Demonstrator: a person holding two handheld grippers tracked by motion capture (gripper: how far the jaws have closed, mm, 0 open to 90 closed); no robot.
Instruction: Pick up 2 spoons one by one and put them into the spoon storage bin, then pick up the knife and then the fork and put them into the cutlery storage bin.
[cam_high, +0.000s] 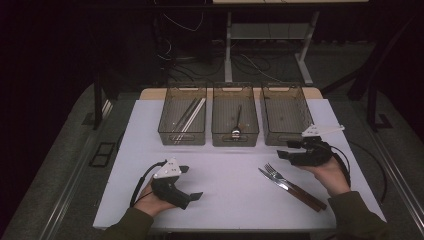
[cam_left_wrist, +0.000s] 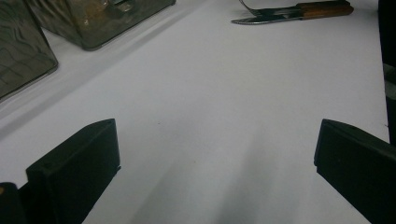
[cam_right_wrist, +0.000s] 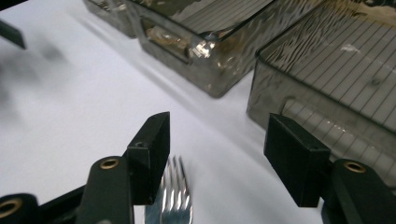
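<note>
Lying side by side on the white table (cam_high: 225, 195), a fork (cam_high: 278, 174) and knife (cam_high: 272, 180) with wooden handles wait just below the right gripper (cam_high: 292, 149), whose jaws stand spread, empty. Stiff, light and probably slick at the metal, they seem best taken by the handles. The left gripper (cam_high: 192, 182) rests released, well apart; three clear bins (cam_high: 235, 122) stand beyond.

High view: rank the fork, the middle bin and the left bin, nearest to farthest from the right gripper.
From the right gripper:
1. Fork, on the table just below its jaws, beside a knife.
2. Middle bin, up and to its left, holding a utensil.
3. Left bin, farthest left.
</note>
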